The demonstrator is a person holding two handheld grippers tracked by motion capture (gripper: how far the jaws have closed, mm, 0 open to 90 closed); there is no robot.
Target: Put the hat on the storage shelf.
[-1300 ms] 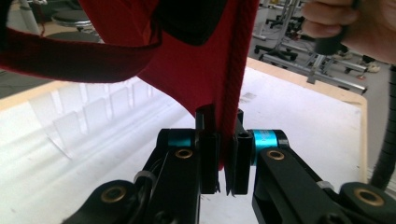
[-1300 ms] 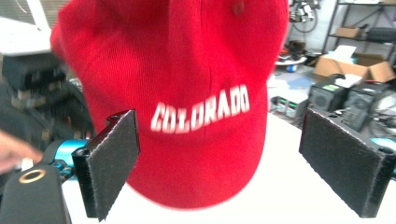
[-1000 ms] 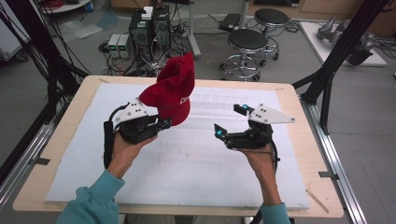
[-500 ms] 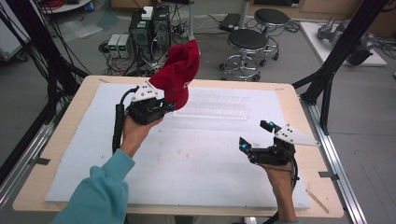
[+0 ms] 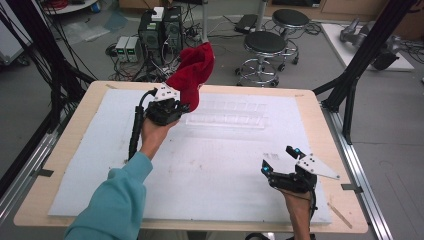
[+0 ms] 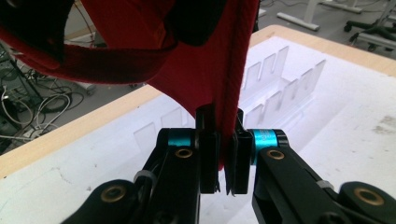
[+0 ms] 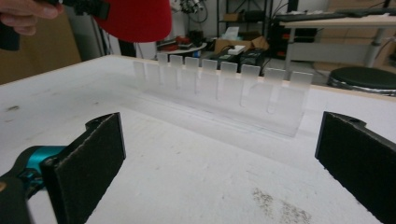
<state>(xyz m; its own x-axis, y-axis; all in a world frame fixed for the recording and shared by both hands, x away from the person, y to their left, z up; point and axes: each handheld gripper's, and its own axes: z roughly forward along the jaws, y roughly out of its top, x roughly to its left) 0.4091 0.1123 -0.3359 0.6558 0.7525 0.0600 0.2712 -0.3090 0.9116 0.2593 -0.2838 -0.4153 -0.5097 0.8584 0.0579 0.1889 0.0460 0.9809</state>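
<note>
We see a wooden bench [image 5: 327,165] covered by a white foam sheet [image 5: 210,170], and on that sheet, toward its far edge, a clear slotted rack [image 5: 227,114], which serves as our landmark.

Just left of the rack's left end, raised clear of the sheet, a red cap [image 5: 192,72] hangs from the left tool [image 5: 179,106]. In the left gripper view the cap [image 6: 196,60] rises from between that tool's [image 6: 223,161] two black jaws, which stand together and pinch a seam of red fabric, with the dark inner band of the cap curling away to the upper left. The rack [image 6: 280,88] lies beyond the cap, its clear tabs standing upright in two rows. A teal sleeve [image 5: 117,200] leads up to the hand [image 5: 152,132] that carries the left tool on the near side of the rack's left end.

Well apart from the rack, on its near right side and close to the sheet's near right corner, we find the right tool [image 5: 281,161], low over the sheet. In the right gripper view its [image 7: 219,154] jaws stand wide apart with nothing between them, facing the rack [image 7: 219,91] across bare foam; the cap [image 7: 133,18] hangs above the rack's far left end.
</note>
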